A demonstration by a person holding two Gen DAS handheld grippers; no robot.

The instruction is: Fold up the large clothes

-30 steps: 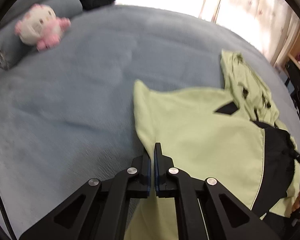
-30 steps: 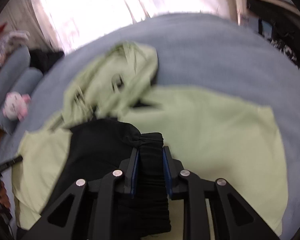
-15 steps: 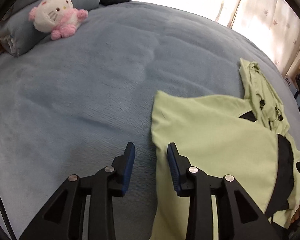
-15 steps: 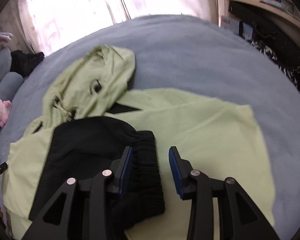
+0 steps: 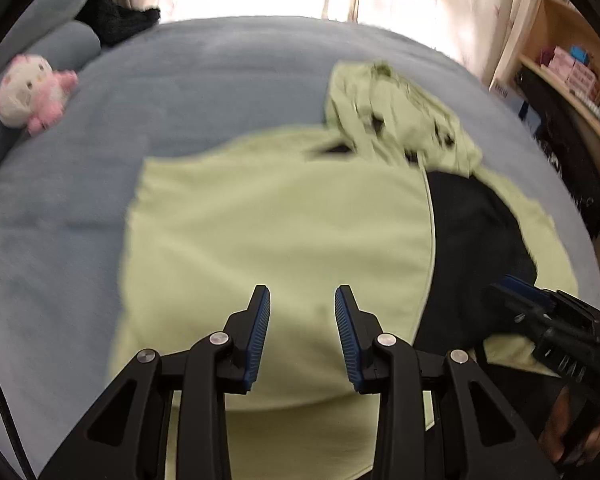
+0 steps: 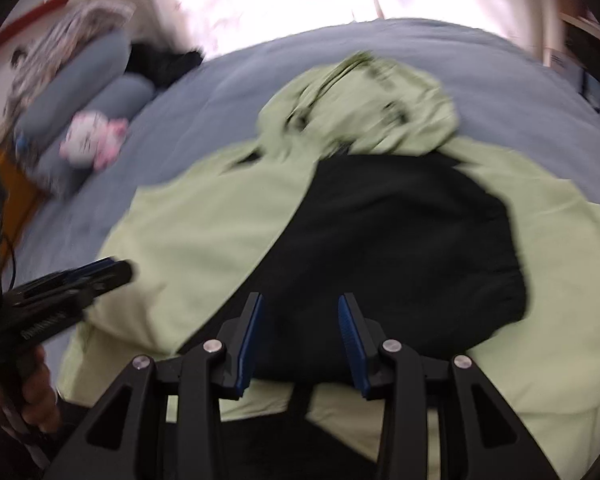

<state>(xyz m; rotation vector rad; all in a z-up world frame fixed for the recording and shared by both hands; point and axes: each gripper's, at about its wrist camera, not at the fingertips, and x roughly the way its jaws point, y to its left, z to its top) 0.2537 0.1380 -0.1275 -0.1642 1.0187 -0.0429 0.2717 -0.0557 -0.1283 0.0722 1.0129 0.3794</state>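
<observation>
Hoodie, pale green with black sleeves, lay spread on the grey-blue bedcover, its hood bunched at the far end and a black sleeve folded across the chest.

Left gripper hung above the green body panel with its blue-padded jaws parted and nothing between them; they had just been opening, letting go of the cloth edge. In the right wrist view the same tool showed at the left edge, held in a hand curled round its grip. White lettering ran along its black side but was too blurred to read.

Right gripper stood over the black sleeve, jaws likewise apart and empty; they too had just been opening, and the sleeve lay flat beneath them rather than pinched. From the left wrist view it reached in from the right, over the sleeve's lower end, with a hand behind it.

Both tools pointed steeply down at the garment, side by side.

A pink and white plush toy leaned on a grey pillow at the far left, well apart from the hoodie. Boxes on a wooden shelf at the right carried no legible print.
</observation>
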